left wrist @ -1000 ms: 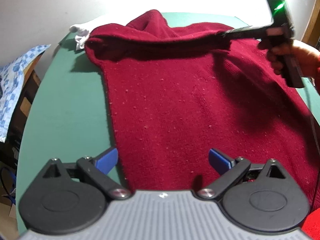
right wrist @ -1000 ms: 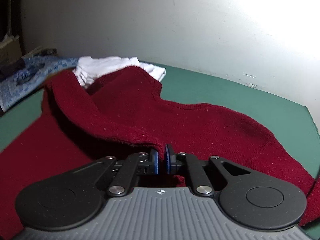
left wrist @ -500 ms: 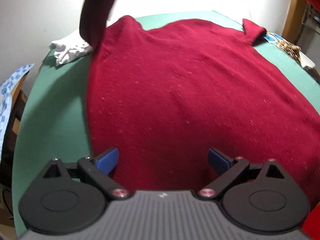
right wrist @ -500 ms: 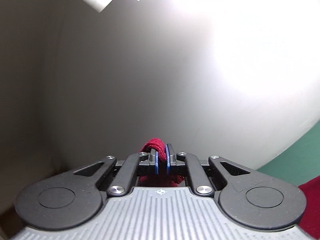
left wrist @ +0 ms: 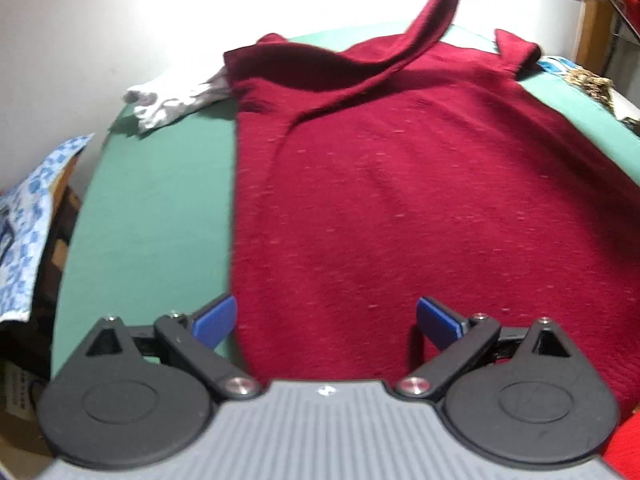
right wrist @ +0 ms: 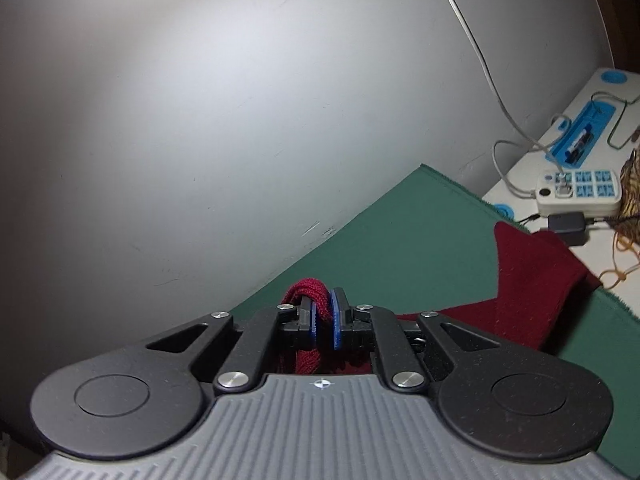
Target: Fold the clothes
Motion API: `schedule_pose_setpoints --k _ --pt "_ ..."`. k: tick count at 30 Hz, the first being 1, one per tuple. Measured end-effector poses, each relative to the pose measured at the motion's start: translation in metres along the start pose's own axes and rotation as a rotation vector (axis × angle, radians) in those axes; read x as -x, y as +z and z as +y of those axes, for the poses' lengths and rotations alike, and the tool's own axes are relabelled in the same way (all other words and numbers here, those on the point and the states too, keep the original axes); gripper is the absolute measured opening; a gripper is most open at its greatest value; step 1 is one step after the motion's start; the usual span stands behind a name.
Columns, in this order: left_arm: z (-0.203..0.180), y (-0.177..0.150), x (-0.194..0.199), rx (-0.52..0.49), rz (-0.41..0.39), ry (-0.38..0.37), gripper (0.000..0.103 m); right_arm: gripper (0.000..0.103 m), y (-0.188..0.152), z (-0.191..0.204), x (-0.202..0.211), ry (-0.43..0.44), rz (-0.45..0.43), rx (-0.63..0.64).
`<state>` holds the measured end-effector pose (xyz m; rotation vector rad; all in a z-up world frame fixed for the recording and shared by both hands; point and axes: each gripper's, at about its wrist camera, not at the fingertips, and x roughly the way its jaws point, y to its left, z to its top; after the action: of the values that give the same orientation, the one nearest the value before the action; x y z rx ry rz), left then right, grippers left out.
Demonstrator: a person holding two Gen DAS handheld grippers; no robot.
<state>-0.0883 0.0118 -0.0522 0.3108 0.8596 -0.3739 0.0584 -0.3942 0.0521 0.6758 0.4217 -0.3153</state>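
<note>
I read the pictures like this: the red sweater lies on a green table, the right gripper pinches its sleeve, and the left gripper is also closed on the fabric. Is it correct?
Not fully. The left gripper is open: the left wrist view shows its blue pads spread wide over the red sweater, gripping nothing. The rest holds: green table, right gripper shut on the sleeve.

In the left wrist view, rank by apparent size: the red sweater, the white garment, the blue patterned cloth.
1. red sweater, by far the largest.
2 and 3. blue patterned cloth and white garment: unsure, both partly hidden.
</note>
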Motion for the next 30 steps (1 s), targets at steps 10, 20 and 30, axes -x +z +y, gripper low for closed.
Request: schedule_pose_setpoints --k 10,20,30 --pt "0.03 -0.014 0.004 0.229 0.041 -0.054 0.059 0.009 0.018 -0.023 -0.009 0.068 0.065 0.004" --pt "0.017 -0.006 0.014 0.326 0.022 -0.003 0.015 0.01 0.007 -0.048 -0.051 -0.187 0.152 0.269" --pt "0.0 0.009 0.019 0.268 0.041 0.077 0.015 0.04 -0.026 -0.04 -0.041 -0.247 0.033 0.516"
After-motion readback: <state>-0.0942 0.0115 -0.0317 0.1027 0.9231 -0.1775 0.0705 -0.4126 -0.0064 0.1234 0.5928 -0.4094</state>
